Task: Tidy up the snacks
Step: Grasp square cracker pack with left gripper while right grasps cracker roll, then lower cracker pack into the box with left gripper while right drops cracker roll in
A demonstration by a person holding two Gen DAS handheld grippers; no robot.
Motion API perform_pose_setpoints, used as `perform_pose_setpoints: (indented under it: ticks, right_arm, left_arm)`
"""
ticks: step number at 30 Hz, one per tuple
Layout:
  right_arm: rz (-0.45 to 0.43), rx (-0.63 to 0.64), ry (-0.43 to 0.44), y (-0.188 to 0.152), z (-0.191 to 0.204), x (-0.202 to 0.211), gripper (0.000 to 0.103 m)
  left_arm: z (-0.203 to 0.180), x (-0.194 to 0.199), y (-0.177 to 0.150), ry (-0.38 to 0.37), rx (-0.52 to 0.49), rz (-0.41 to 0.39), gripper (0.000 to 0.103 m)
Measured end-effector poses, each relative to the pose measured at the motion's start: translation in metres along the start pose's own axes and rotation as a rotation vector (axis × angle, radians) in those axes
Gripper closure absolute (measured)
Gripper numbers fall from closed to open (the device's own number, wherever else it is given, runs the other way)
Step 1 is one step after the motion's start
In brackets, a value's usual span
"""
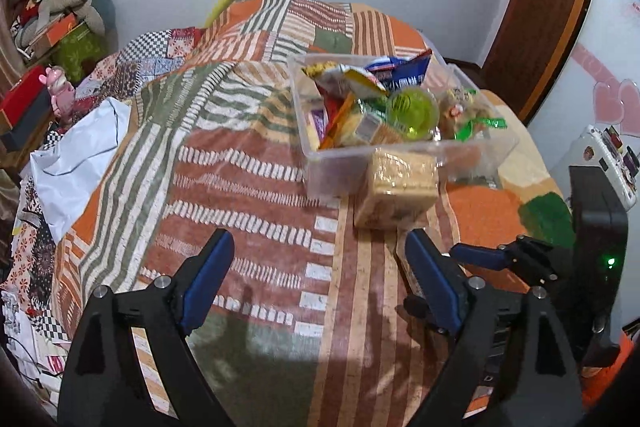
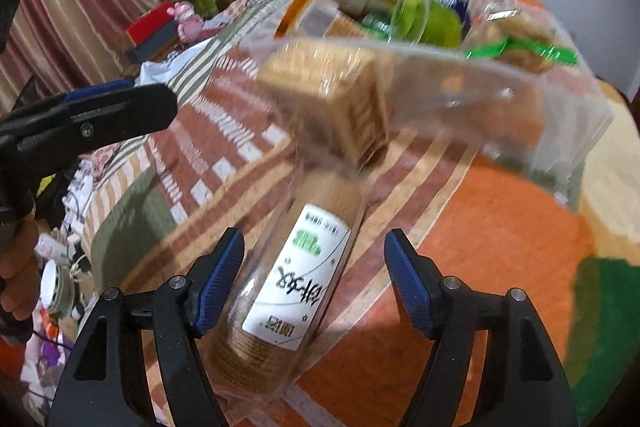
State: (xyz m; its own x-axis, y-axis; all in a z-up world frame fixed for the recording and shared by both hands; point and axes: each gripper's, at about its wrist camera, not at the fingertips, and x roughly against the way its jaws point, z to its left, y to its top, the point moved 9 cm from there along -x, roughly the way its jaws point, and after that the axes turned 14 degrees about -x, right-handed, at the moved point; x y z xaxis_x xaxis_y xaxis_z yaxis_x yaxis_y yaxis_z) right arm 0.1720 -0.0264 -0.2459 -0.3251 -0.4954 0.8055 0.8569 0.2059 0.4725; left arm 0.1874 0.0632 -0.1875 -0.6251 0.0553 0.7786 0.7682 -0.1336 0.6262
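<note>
Left gripper (image 1: pixel 320 259) hovers over the striped patchwork bedspread (image 1: pixel 248 187), blue-padded fingers (image 1: pixel 210 279) spread wide, nothing between them. Right gripper (image 2: pixel 314 267) is also wide open, its 2 fingers straddling a clear-wrapped tube of round tan biscuits with a white label (image 2: pixel 288 291) that lies on the bedspread (image 2: pixel 480 227); the left pad (image 2: pixel 218 283) sits just beside the wrap, can't tell if it touches, and the right pad stands apart, so no grip. Beyond the tube's far end, a square clear-wrapped pack of tan crackers (image 1: pixel 396 187) (image 2: pixel 332 99) rests on the bed against the near wall of the clear plastic bin (image 1: pixel 316 163) (image 2: pixel 540 115). The bin holds mixed snacks: a green jelly cup (image 1: pixel 412 111) (image 2: pixel 424 15), a blue chip bag (image 1: pixel 404 71), and green-wrapped cookies (image 1: pixel 468 115). Right view is motion-blurred.
</note>
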Motion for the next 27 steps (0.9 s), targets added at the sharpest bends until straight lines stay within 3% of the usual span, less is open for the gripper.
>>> perform_pose_setpoints:
  ticks: [1,2,3,6,22,23,27]
  right_arm:
    - [-0.005,0.005,0.008,-0.001,0.001,0.001,0.041]
    - [0.0,0.01,0.024,-0.003,0.003,0.003,0.053]
    - [0.01,0.013,0.042,-0.004,0.004,0.004,0.059]
    - [-0.007,0.017,0.045,-0.003,-0.002,0.012,0.069]
    - [-0.117,-0.104,-0.038,0.007,-0.077,0.06,0.072]
    - [-0.125,-0.108,-0.043,0.009,-0.079,0.062,0.072]
    - [-0.157,-0.123,-0.049,0.016,-0.084,0.073,0.072]
  left_arm:
    - [-0.001,-0.001,-0.001,-0.004,-0.001,0.003,0.015]
    - [-0.004,-0.003,-0.002,-0.011,-0.004,0.007,0.015]
    - [-0.007,-0.005,-0.002,-0.016,-0.007,0.01,0.015]
    - [-0.015,-0.01,0.0,-0.029,-0.019,0.014,0.015]
    - [-0.048,-0.064,0.034,-0.058,-0.061,0.025,0.015]
    - [-0.049,-0.068,0.036,-0.056,-0.061,0.024,0.018]
    - [-0.05,-0.079,0.036,-0.084,-0.056,0.049,0.048]
